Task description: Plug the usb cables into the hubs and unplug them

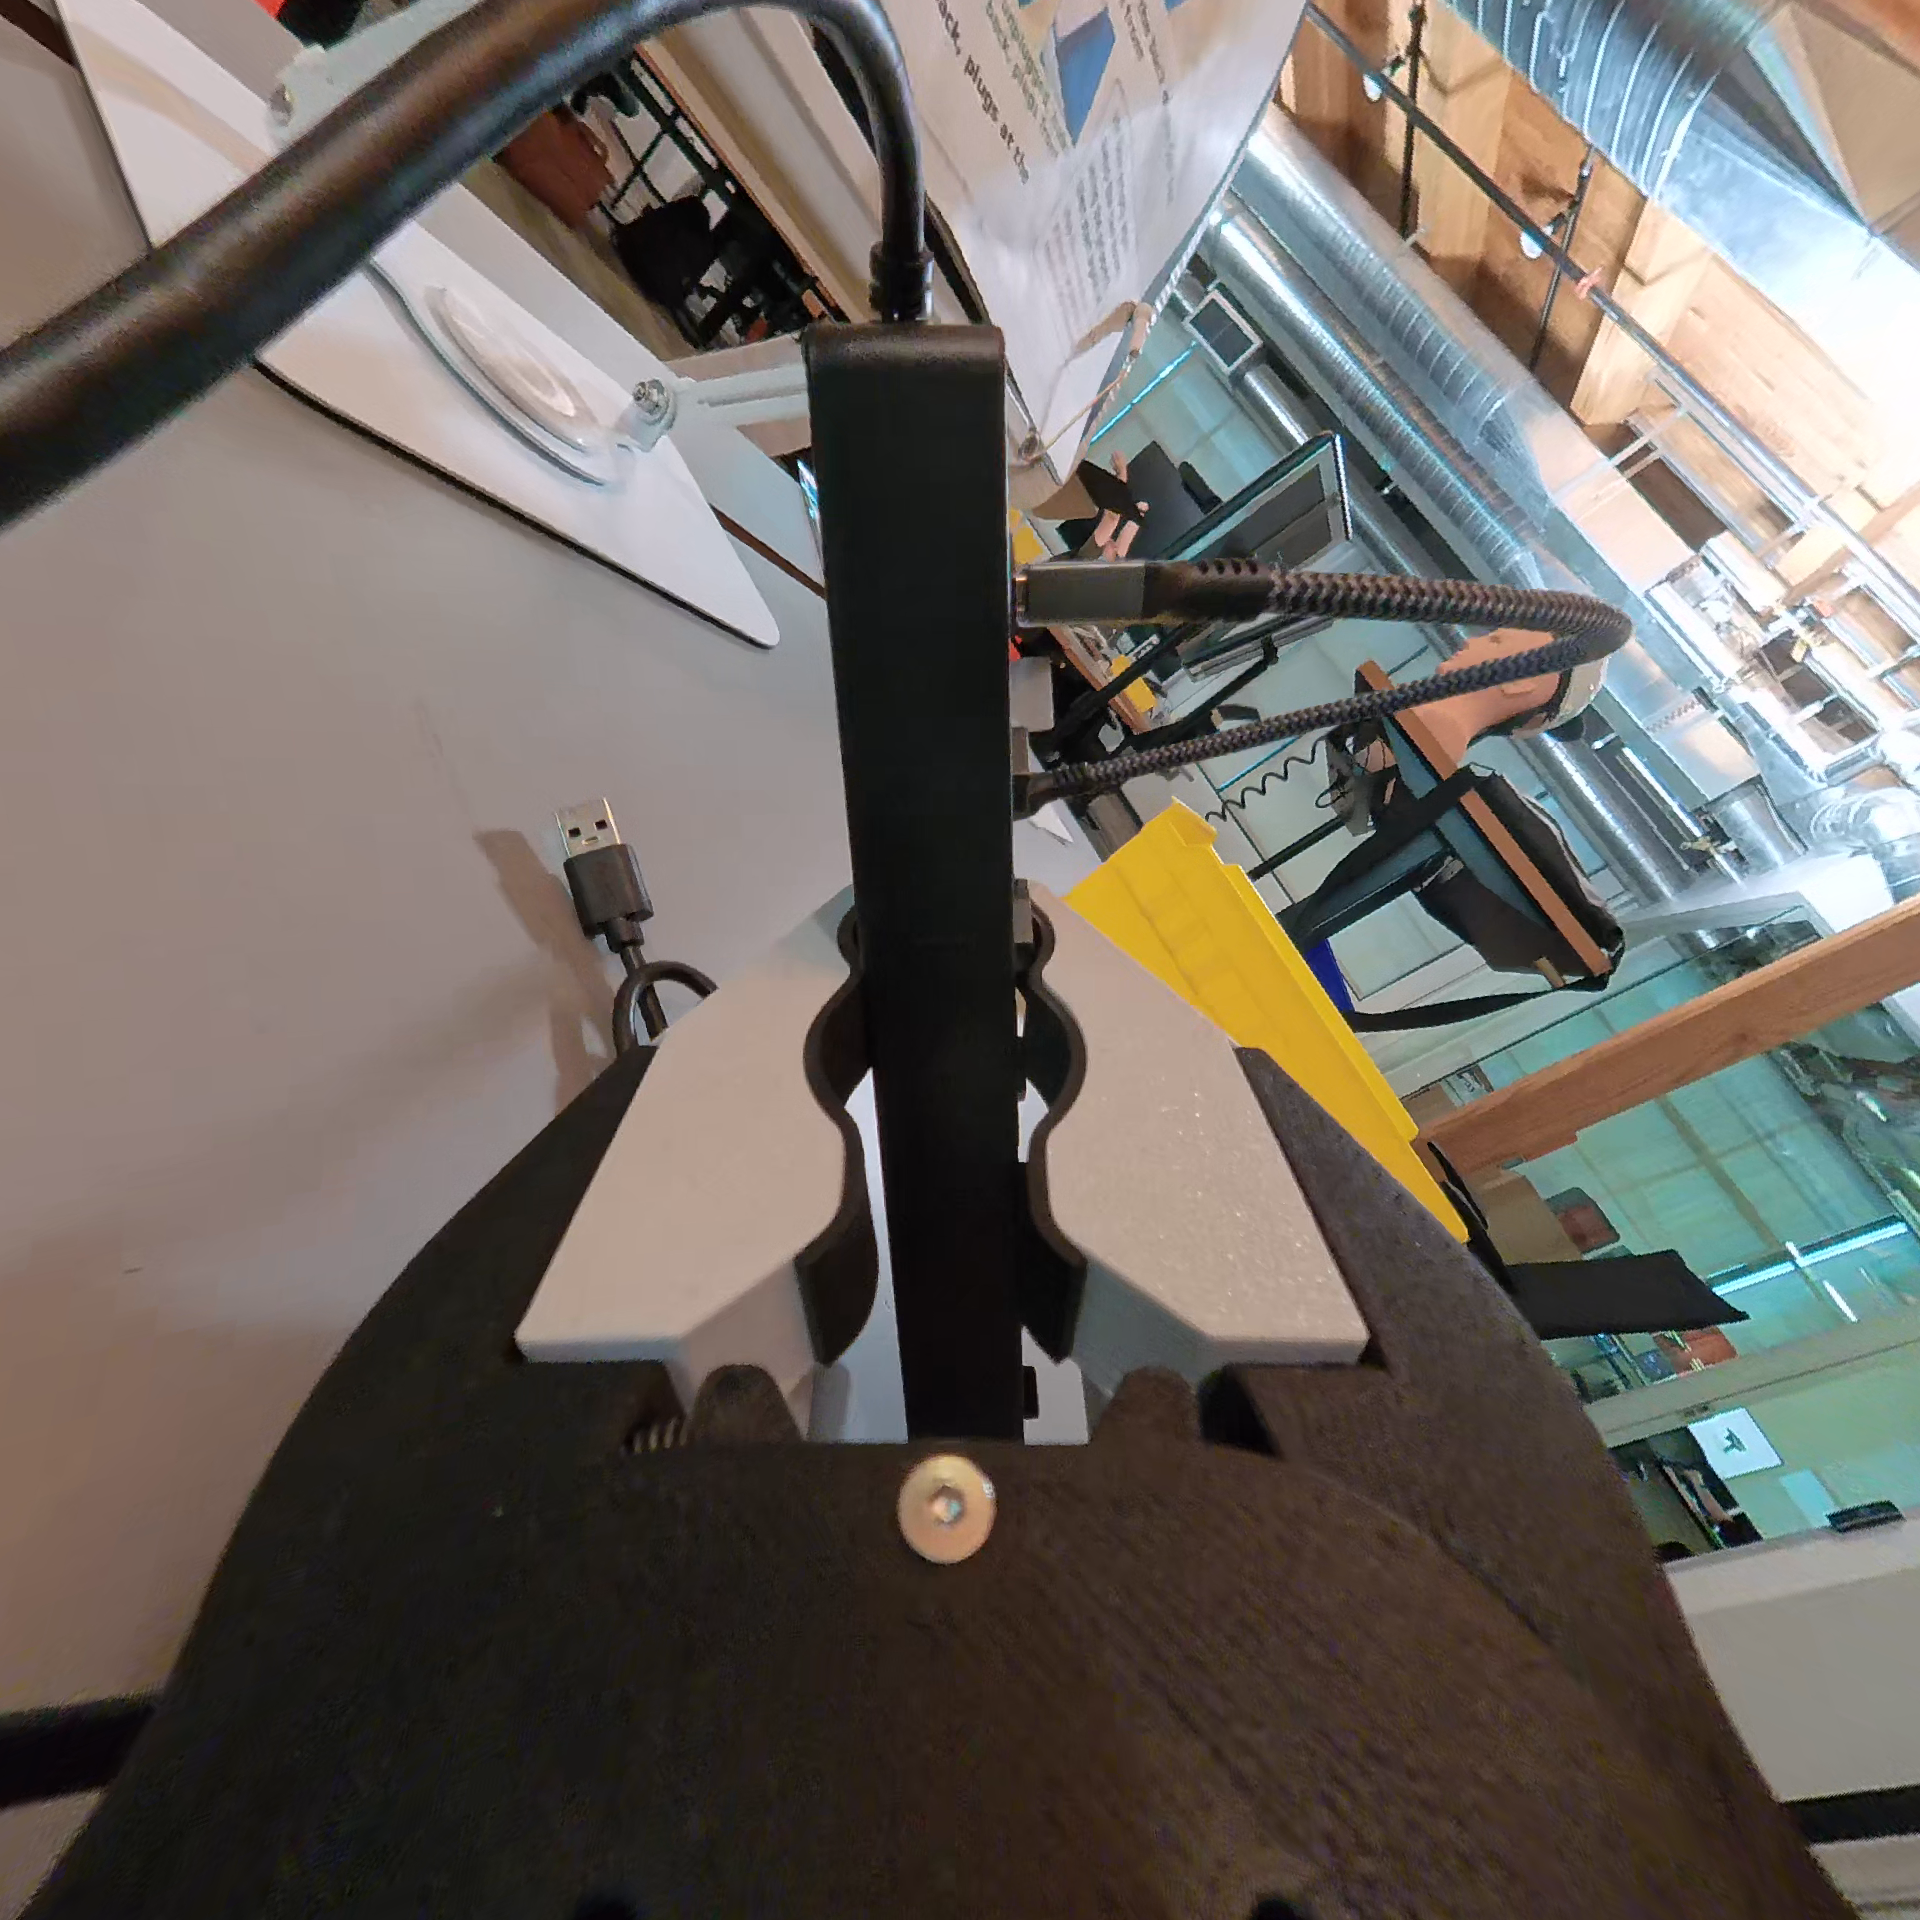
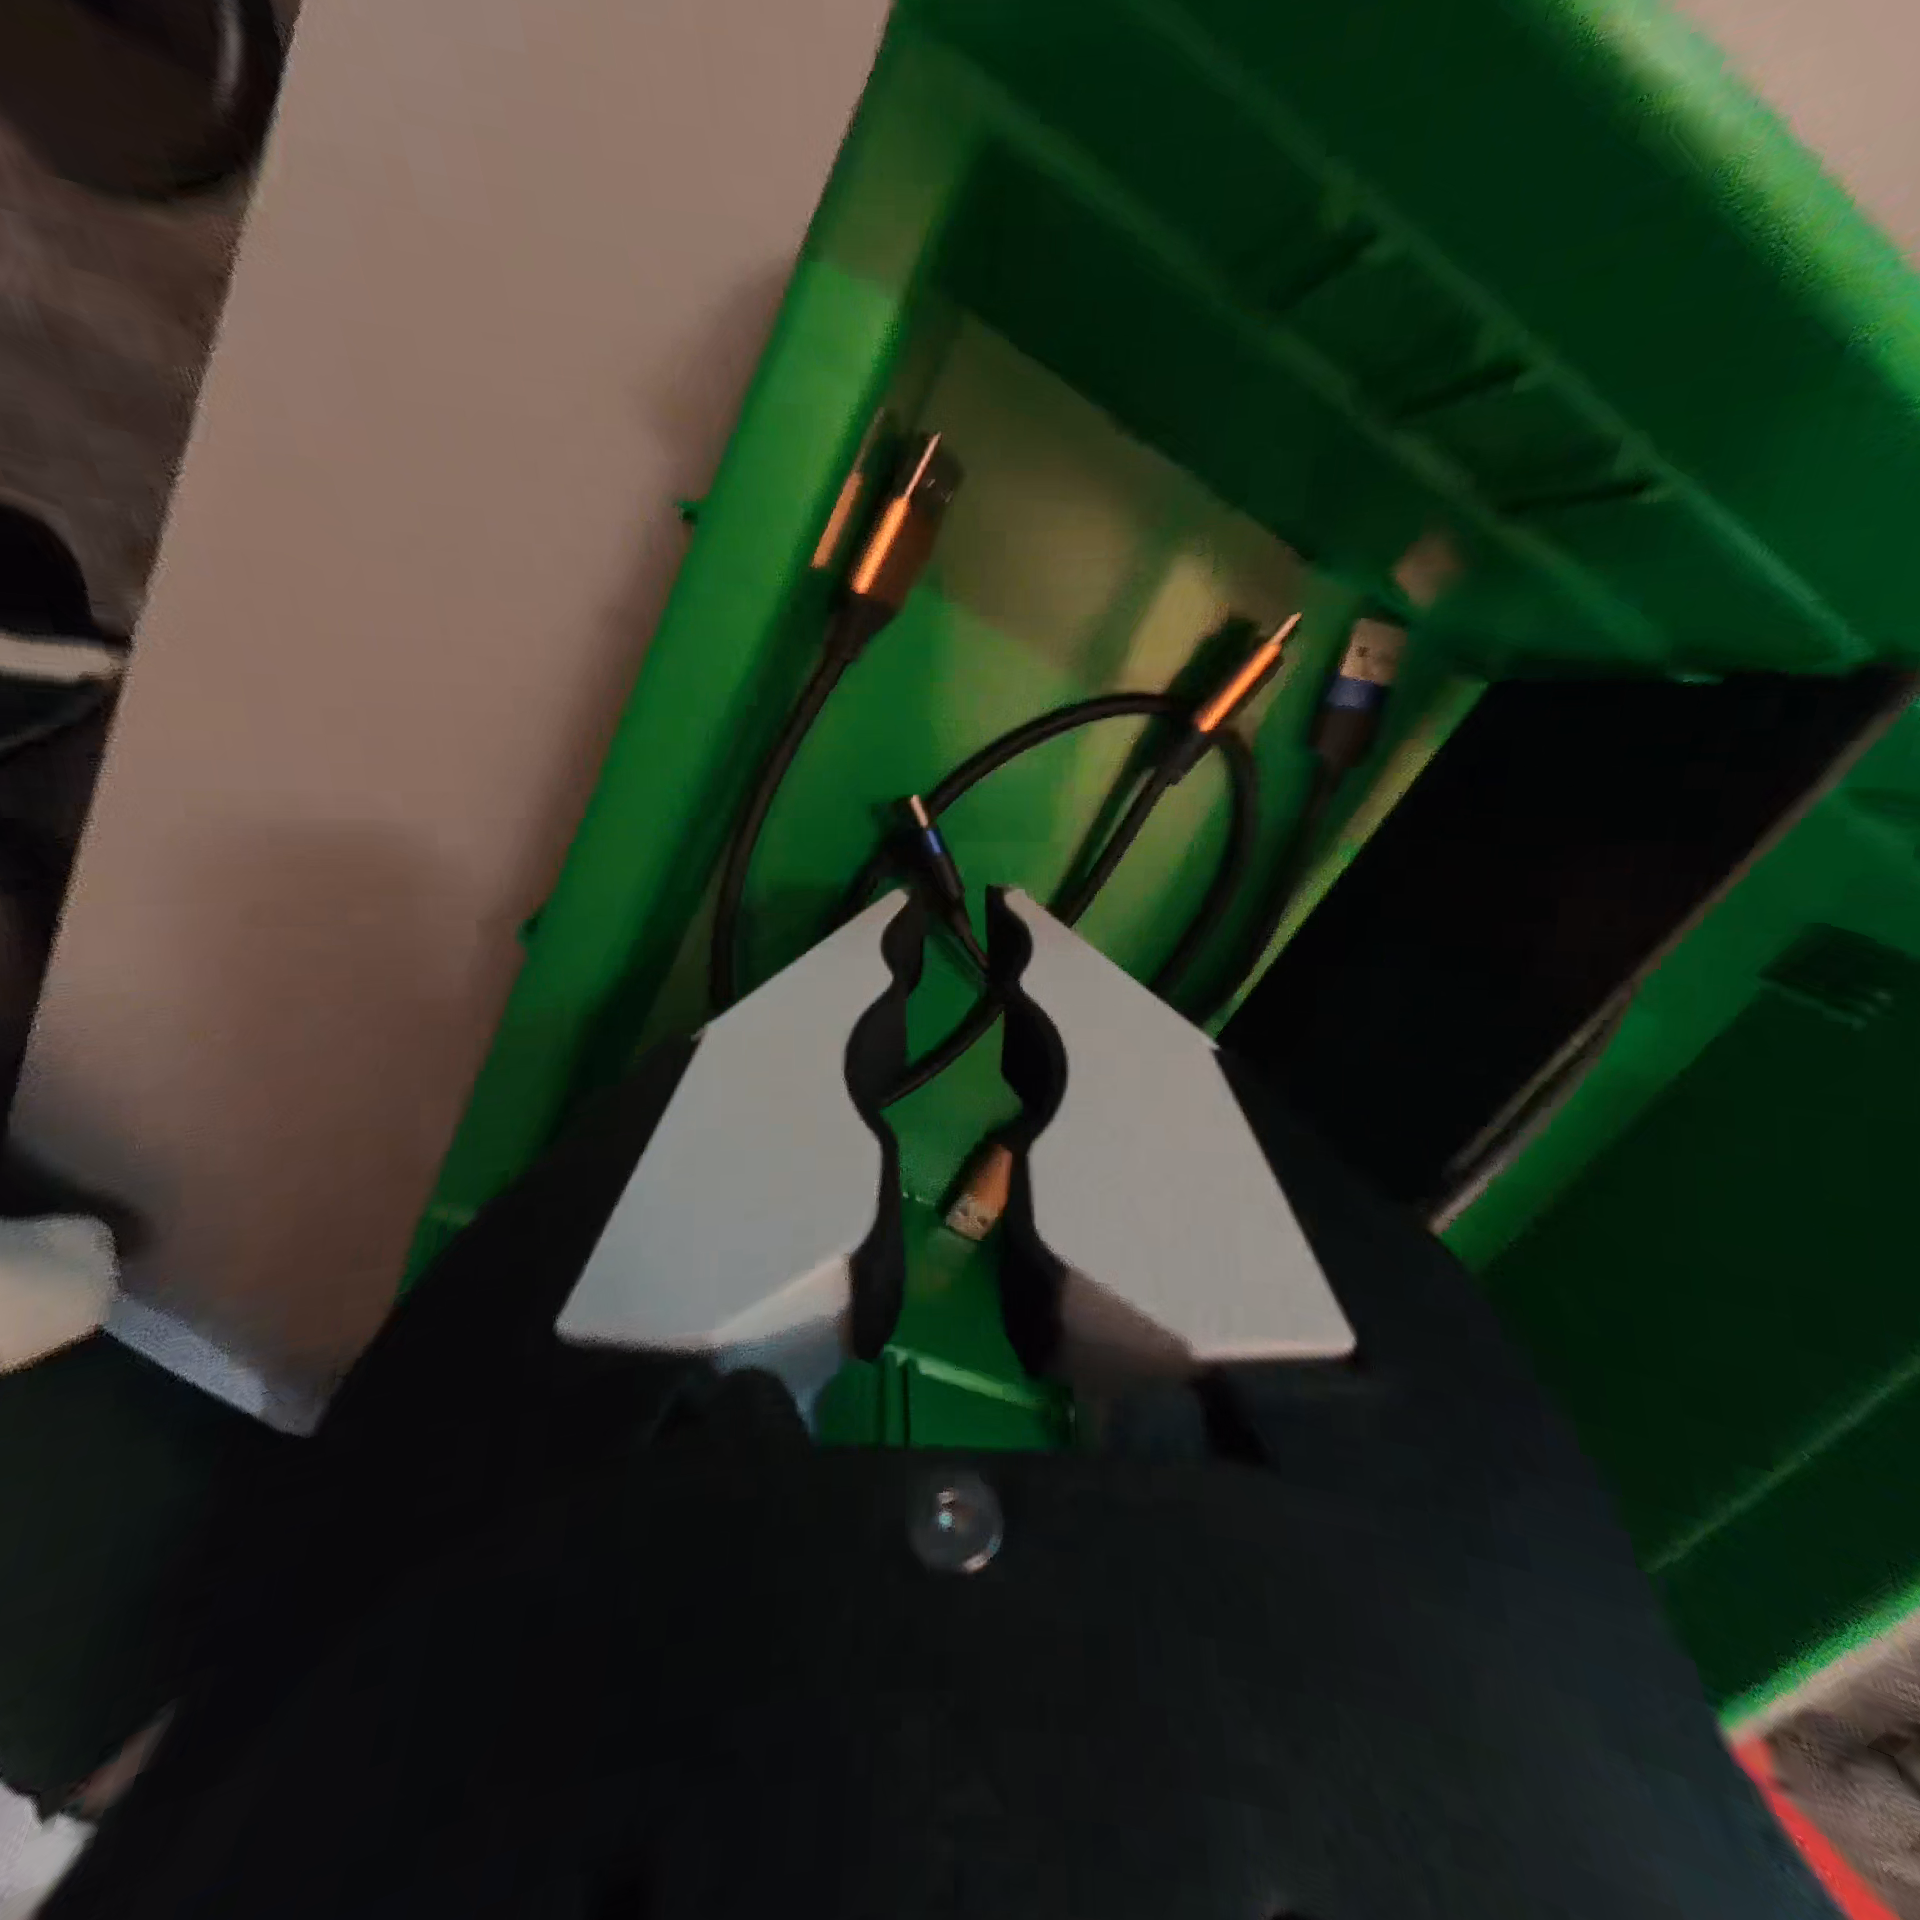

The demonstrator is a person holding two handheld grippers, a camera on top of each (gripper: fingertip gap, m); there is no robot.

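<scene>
The left tongs [image 1: 940,1049] clench the black hub [image 1: 914,727], its long axis running away from them, braided cable [image 1: 1299,597] plugged on its right. The right tongs [image 2: 951,1039] hang released above the green bin [image 2: 1195,260], blue-tipped cable [image 2: 930,847] just beyond their tips, orange-tipped cables [image 2: 894,540] farther.

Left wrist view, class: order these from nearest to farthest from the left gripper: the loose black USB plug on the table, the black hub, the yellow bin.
1. Black hub: clamped between the left gripper's fingers.
2. Loose black USB plug: on the table, left of the fingers.
3. Yellow bin: behind the right finger; too close to the plug to rank surely.
</scene>
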